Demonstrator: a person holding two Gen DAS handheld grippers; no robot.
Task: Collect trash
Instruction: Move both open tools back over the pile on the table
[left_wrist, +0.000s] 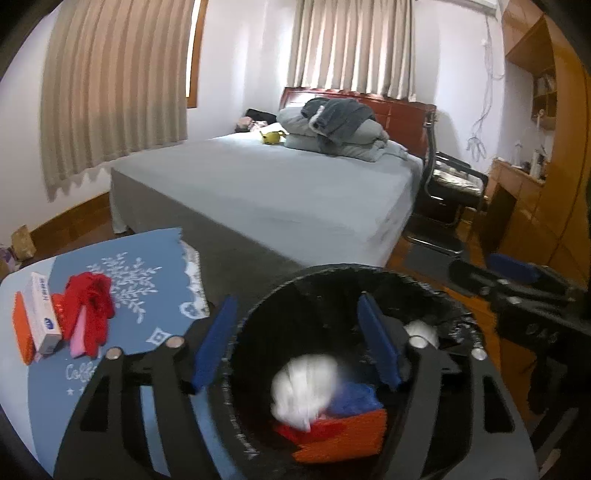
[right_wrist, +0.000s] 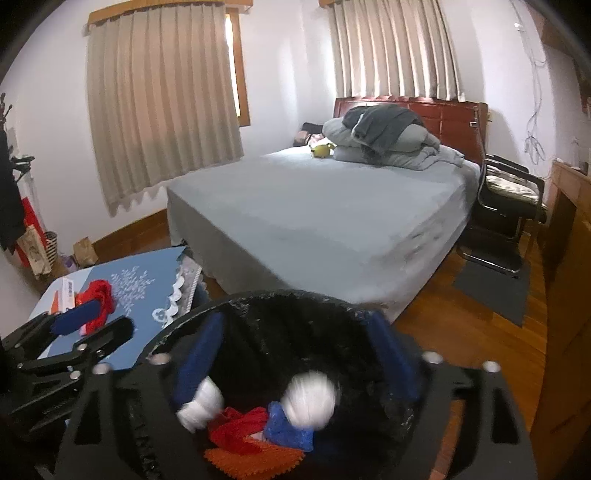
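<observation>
Left jaws, left wrist view: the left gripper (left_wrist: 295, 343) stands wide apart, its blue pads straddling the near rim of the black bin; nothing is pinched between them.
Bin, left wrist view: a round black trash bin (left_wrist: 258, 314) with a dark liner sits straight ahead and below, beside the worktop edge.
Bin contents, left wrist view: a blurred white wad (left_wrist: 303, 387) lies on top of a blue scrap (left_wrist: 354, 398), an orange cloth (left_wrist: 343, 435) and a bit of red; a second white wad (left_wrist: 421, 328) lies toward the far right wall.
Worktop, left wrist view: a blue worktop (left_wrist: 155, 295) with white snowflake print sits at left, carrying a red net-like bundle (left_wrist: 88, 299), a white carton (left_wrist: 44, 314), an orange pad (left_wrist: 22, 328) and a pink strip.
Other gripper, left wrist view: the right gripper (left_wrist: 517, 280) enters from the right, beside the bin.
Right jaws, right wrist view: the right gripper (right_wrist: 299, 350) is spread wide over the bin (right_wrist: 288, 306), holding nothing.
Bin contents, right wrist view: two blurred white wads (right_wrist: 310, 402), red mesh (right_wrist: 236, 428), a blue scrap and an orange cloth.
Other gripper, right wrist view: the left gripper (right_wrist: 85, 321) lies at left, over the worktop (right_wrist: 147, 295) edge.
Surroundings, both views: a grey bed (right_wrist: 314, 221) with piled bedding stands behind the bin; a dark chair (right_wrist: 509, 206) stands at its right on the wooden floor; beige curtains (right_wrist: 159, 99) hang behind.
</observation>
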